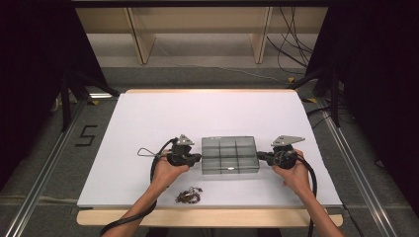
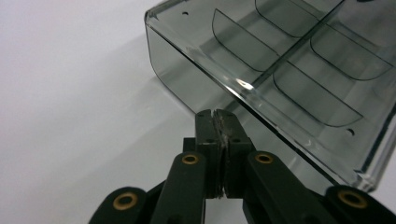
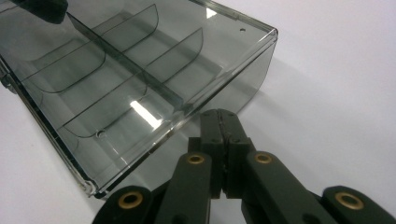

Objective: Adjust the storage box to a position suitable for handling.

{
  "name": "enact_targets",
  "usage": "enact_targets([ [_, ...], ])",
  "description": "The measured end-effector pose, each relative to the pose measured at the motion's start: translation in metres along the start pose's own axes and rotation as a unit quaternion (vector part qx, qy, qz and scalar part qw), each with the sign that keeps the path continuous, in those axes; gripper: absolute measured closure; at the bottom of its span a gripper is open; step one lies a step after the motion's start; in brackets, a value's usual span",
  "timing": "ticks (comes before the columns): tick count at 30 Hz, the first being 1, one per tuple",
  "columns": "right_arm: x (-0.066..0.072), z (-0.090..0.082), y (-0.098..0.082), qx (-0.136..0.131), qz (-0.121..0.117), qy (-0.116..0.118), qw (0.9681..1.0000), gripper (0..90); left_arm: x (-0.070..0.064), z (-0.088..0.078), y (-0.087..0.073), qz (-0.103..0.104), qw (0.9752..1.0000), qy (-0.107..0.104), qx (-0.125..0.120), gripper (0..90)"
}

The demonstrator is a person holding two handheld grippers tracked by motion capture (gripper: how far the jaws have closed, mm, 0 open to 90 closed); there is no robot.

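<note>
On the white worktop (image 1: pixel 148 118), a little nearer the person's edge than the middle, sits a smoky clear plastic organiser box (image 1: pixel 230 154); its long axis runs left to right across the worktop, with its short ends facing the two grippers; inside, a long divider runs lengthwise and curved cross-dividers split it into compartments, six as seen from the high view; I see nothing lying in any compartment, though the tinted walls and glare make the far cells hard to judge. At the box's left end the left gripper (image 2: pixel 218 122) has its jaws pressed together, tips at the box's rim; whether the thin wall is pinched between them or they merely touch it I cannot tell. At the right end the right gripper (image 3: pixel 220 122) likewise has its jaws closed together, tips just against the lower edge of the box's wall; a grip on the wall cannot be confirmed. Near the front edge of the worktop, apart from the box and beside the left forearm, lies a small dark tangled heap (image 1: pixel 188 196), too small to identify.
</note>
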State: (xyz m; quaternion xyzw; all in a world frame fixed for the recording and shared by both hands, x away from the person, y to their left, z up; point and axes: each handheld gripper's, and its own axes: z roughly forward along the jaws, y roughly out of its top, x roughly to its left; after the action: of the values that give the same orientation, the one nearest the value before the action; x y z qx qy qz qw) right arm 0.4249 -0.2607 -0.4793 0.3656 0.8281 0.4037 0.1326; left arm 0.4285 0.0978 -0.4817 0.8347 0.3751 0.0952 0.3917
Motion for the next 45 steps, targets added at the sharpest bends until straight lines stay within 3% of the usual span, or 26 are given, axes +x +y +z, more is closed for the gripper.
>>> enact_targets([
  [11, 0.012, 0.006, 0.005, 0.001, -0.012, 0.001, 0.9999, 90.0, 0.004, -0.012, -0.007, 0.015, 0.9999, 0.001, 0.008, 88.5],
  [13, 0.015, 0.008, 0.005, 0.006, -0.002, 0.009, 0.9999, 90.0, 0.005, -0.015, -0.009, 0.008, 0.9999, 0.005, 0.010, 88.5],
  [14, 0.014, 0.008, 0.006, 0.003, -0.013, 0.007, 0.9999, 90.0, 0.005, -0.015, -0.010, 0.006, 0.9999, 0.003, 0.008, 88.6],
  [17, 0.017, 0.011, 0.007, 0.000, -0.016, 0.007, 0.9999, 90.0, 0.006, -0.018, -0.011, 0.016, 0.9997, 0.008, 0.014, 88.9],
  [18, 0.018, 0.010, 0.008, 0.008, -0.006, 0.009, 0.9999, 90.0, 0.006, -0.019, -0.012, 0.014, 0.9997, 0.013, 0.012, 88.9],
  [21, 0.020, 0.013, 0.009, -0.001, -0.015, 0.008, 0.9999, 90.0, 0.007, -0.021, -0.014, 0.011, 0.9999, 0.010, 0.008, 88.9],
  [22, 0.022, 0.013, 0.009, 0.005, -0.003, 0.011, 0.9999, 90.0, 0.007, -0.021, -0.015, 0.009, 0.9999, 0.010, 0.008, 88.9],
  [27, 0.023, 0.013, 0.009, 0.005, -0.011, 0.008, 0.9999, 90.0, 0.007, -0.022, -0.016, 0.015, 0.9998, 0.012, 0.007, 89.2],
  [30, 0.023, 0.014, 0.010, 0.000, -0.021, 0.007, 0.9998, 90.0, 0.007, -0.023, -0.017, 0.006, 0.9999, 0.011, 0.006, 89.2],
  [45, 0.030, 0.015, 0.009, 0.001, -0.028, 0.007, 0.9996, 90.0, 0.009, -0.027, -0.021, 0.010, 0.9998, 0.017, 0.005, 89.3],
])
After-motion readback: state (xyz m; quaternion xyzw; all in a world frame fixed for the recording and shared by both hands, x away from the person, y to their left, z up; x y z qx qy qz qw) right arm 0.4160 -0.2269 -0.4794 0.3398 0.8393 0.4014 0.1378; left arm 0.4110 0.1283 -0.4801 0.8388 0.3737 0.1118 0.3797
